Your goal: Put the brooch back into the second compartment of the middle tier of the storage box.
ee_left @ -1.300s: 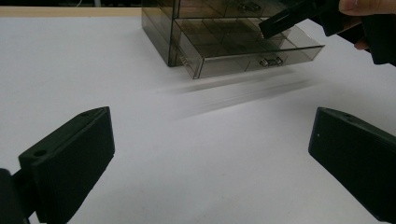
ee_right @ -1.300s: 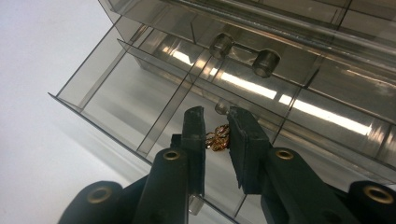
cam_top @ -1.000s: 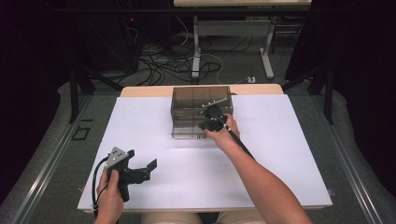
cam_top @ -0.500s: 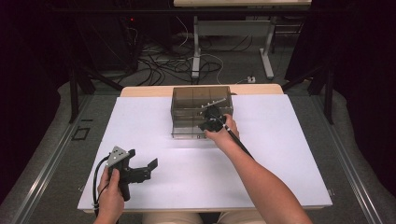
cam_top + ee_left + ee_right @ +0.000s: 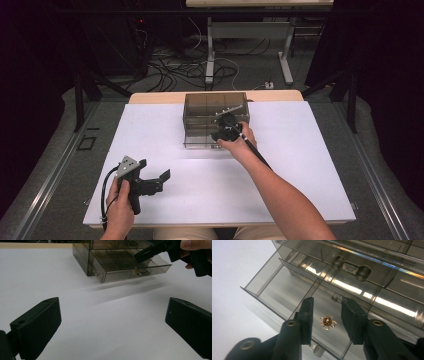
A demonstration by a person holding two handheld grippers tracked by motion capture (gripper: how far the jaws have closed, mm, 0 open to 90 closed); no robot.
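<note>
- So the right gripper (image 5: 327, 312) sits over the pulled-out lower drawer (image 5: 287, 290) of a smoky see-through drawer box (image 5: 216, 120), which stands at the far middle of the white table (image 5: 150, 135).
- Its jaws have just been opening. In the right gripper view there's a clear gap between them and a little gold flower-shaped charm (image 5: 327, 322) lies in that gap, on the drawer floor, touching neither pad as far as I can see.
- The charm is pretty much round, petals spread all around a small centre bead, so no real long axis to speak of. It lies flat, face up toward the camera.
- It's in a compartment near the drawer's front wall, with dividers on either side.
- The drawer's long axis runs across the box front. It sticks out toward the person, with its small knob handle (image 5: 140, 272) on the front face.
- The upper drawer is pushed in, and its two clear knobs (image 5: 352, 267) show just above the charm's compartment.
- Left gripper (image 5: 150, 182) is held low near the front left of the table, well apart from the box, jaws wide apart with nothing between them.
- No brands, labels or readable writing that I can make out anywhere.
</note>
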